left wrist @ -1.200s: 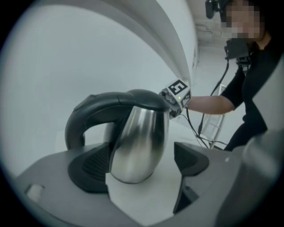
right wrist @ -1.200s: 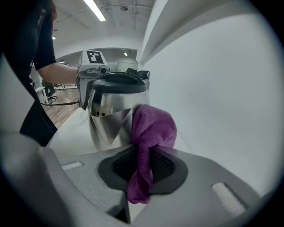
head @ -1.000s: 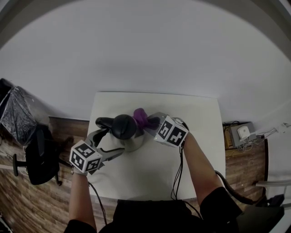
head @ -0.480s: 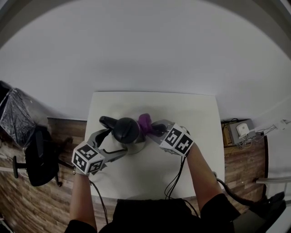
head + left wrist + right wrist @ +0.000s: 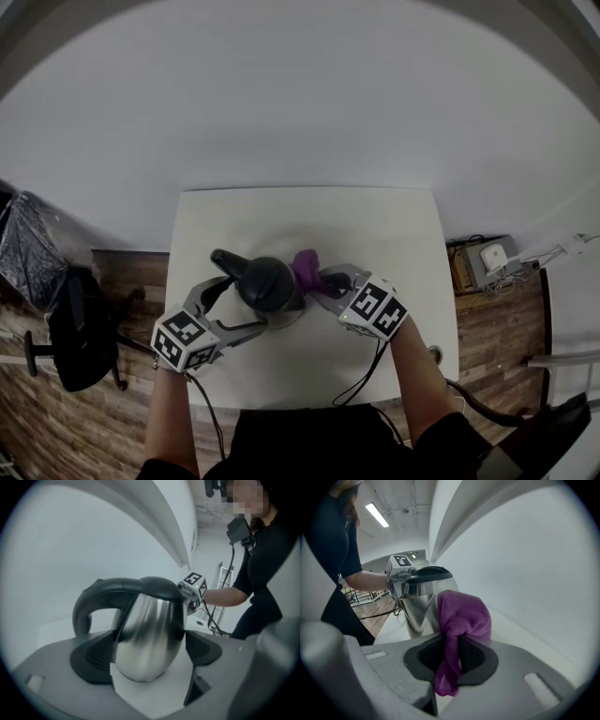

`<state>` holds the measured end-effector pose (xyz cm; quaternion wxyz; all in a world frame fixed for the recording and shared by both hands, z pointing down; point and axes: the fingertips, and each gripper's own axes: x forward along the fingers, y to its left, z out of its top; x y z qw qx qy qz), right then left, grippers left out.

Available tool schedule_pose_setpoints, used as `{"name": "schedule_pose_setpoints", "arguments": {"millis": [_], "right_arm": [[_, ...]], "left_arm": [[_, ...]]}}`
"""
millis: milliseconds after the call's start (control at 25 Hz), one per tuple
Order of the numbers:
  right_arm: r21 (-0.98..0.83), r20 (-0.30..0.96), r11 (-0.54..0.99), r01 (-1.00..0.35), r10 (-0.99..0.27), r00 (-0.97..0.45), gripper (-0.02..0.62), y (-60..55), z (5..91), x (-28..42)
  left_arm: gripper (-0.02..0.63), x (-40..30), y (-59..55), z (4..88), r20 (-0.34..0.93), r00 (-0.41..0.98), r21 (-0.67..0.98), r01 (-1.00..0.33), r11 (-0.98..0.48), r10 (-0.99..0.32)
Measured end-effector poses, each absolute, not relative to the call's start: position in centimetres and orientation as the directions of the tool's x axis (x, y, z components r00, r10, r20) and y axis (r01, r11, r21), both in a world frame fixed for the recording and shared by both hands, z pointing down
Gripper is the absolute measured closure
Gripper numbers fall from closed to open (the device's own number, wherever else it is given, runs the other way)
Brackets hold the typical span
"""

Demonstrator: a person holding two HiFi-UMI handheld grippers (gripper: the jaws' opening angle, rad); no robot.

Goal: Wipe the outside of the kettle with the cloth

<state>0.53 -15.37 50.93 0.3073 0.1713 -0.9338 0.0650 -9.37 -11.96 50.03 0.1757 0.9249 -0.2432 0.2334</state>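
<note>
Nearest the camera, two bare forearms reach over the front edge of the white table (image 5: 394,225), each hand carrying a gripper with a marker cube. The left gripper (image 5: 147,656) has its jaws spread fairly wide around the lower steel body of the kettle (image 5: 147,630), with a dark pad touching it on each side, so it grips the kettle. The right gripper (image 5: 452,654) has its jaws narrow and pinched on the purple cloth (image 5: 465,616). One tail of the cloth hangs down between the pads and the rest bunches up past the tips. The kettle sits at the table's middle, toward the left-front, and looks upright. Its black lid (image 5: 267,278) faces up and its black handle (image 5: 225,262) sticks out toward the far left. Can't tell whether its base rests flat on the table. The cloth bunch sits against the kettle's right side just below the lid rim and appears to touch the steel. Thin cables trail from both grippers back toward the person. Beyond the kettle the tabletop runs to a plain white wall (image 5: 300,103). Off the table's left side, a black chair (image 5: 75,323) stands on the wood floor (image 5: 122,272).
</note>
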Motion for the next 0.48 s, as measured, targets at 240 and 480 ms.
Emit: {"name": "schedule_pose_setpoints", "arguments": {"millis": [240, 480], "right_arm": [[-0.026, 0.594, 0.922, -0.387, -0.297, -0.748, 0.531, -13.7, 50.9, 1.7], [-0.023, 0.598, 0.921, -0.389, -0.3, -0.743, 0.531, -12.6, 50.9, 2.6]], "left_arm": [[0.133, -8.1, -10.8, 49.7, 0.508, 0.787, 0.206, -0.504, -0.839, -0.348], [0.132, -7.5, -10.1, 49.7, 0.512, 0.792, 0.205, -0.488, -0.848, -0.332]]}}
